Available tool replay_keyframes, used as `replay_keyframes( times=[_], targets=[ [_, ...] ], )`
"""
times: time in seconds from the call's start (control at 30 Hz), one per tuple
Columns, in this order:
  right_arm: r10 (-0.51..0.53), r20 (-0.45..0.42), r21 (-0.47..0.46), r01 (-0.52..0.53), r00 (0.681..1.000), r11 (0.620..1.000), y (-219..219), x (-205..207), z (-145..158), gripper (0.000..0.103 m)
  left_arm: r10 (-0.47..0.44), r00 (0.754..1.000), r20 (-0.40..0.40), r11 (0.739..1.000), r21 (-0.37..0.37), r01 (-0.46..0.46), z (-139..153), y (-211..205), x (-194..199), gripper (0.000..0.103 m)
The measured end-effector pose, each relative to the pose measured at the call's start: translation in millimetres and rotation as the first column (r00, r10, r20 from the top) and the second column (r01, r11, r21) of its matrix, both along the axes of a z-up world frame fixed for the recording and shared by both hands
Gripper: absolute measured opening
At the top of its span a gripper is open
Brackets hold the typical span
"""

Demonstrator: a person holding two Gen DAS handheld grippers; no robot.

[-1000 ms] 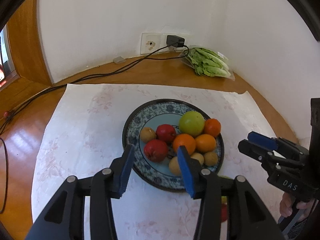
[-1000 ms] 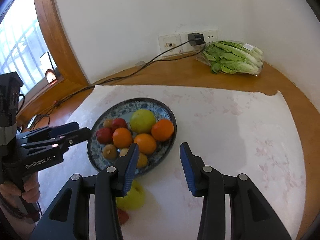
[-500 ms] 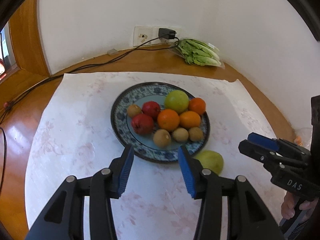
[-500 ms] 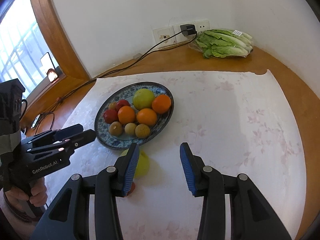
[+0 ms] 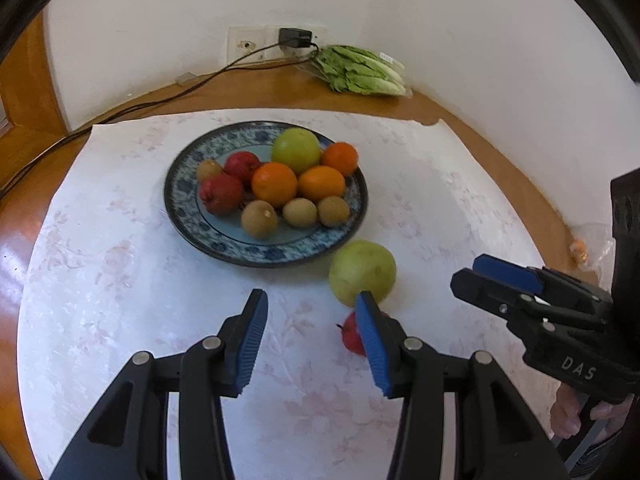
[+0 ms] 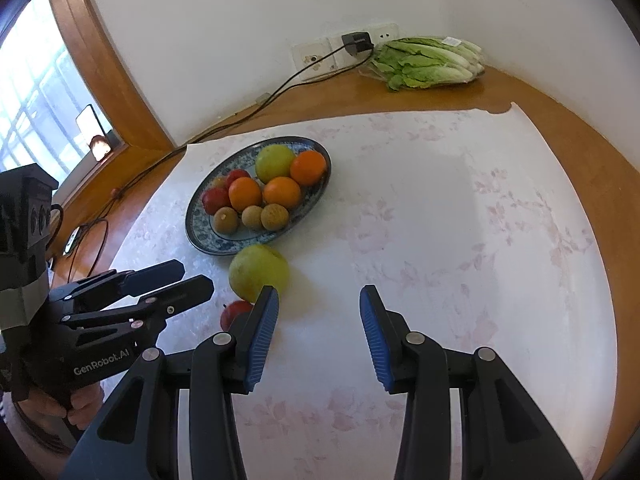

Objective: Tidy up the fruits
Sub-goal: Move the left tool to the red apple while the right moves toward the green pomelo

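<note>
- Most of the job looks done: the round blue-and-white patterned ceramic plate (image 5: 188, 216) already carries a large green apple-like fruit (image 5: 296, 150), three oranges (image 5: 274, 184), two dark red fruits (image 5: 221, 194) and four small brown kiwi-like fruits (image 5: 259, 218), packed close together.
- Two pieces are left off the plate. A large yellow-green round fruit (image 5: 362, 271) lies on the cloth just past the tip of the left tongs' (image 5: 310, 336) right finger, close beside the plate's near rim. A small red fruit (image 5: 352, 336) lies nearer still, half hidden behind that same finger.
- From the right tongs (image 6: 318, 334) both loose fruits sit ahead and off to the left, beyond the left finger.
- Left tongs: spread, nothing between the blue ribbed pads. Right tongs: likewise spread and empty, over bare cloth.
- My judgement: what remains is to lift these two fruits onto the plate, where room is tight, so the big one may roll.
- The table (image 6: 532, 92) is glossy orange-brown wood, covered by a white cloth with a faint pink flower print (image 6: 460, 220).
- Beyond the tongs, in the far corner, a clear-wrapped bunch of green lettuce (image 6: 428, 62) lies against white walls.
- A black plug (image 6: 357, 43) sits in a wall socket, its cable trailing over the table.
- A wood-framed window (image 6: 36, 92) is far to the left of the right tongs.
</note>
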State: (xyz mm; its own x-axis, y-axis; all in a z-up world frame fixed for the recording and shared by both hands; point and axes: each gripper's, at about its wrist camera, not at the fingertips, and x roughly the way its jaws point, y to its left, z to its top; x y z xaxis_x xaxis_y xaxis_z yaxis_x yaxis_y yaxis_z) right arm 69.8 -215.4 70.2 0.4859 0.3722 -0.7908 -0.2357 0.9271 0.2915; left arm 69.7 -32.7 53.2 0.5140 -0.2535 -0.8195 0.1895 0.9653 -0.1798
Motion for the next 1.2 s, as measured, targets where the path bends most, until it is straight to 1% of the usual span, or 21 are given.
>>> replay_keyframes(
  times=[0.3, 0.5, 0.8, 1.2],
  targets=[
    [-0.016, -0.011, 0.015, 0.016, 1.000, 1.000, -8, -3, -4, 0.044, -0.032, 0.999, -0.023, 0.999, 0.004, 0.032, -9, -15, -6, 0.049],
    [-0.026, -0.020, 0.025, 0.027, 0.999, 0.999, -13, -3, -8, 0.044, -0.025, 1.000, -0.009, 1.000, 0.010, 0.025, -9, -18, -7, 0.049],
    [-0.036, -0.031, 0.037, 0.037, 0.999, 0.999, -19, -2, -13, 0.044, -0.042, 0.999, -0.019, 0.999, -0.005, 0.042, -12, -26, -9, 0.050],
    [-0.051, -0.038, 0.029, 0.053, 0.998, 0.998, -24, -1, -19, 0.044, -0.071, 0.997, -0.043, 0.997, -0.008, 0.071, -20, -40, -11, 0.051]
  ],
)
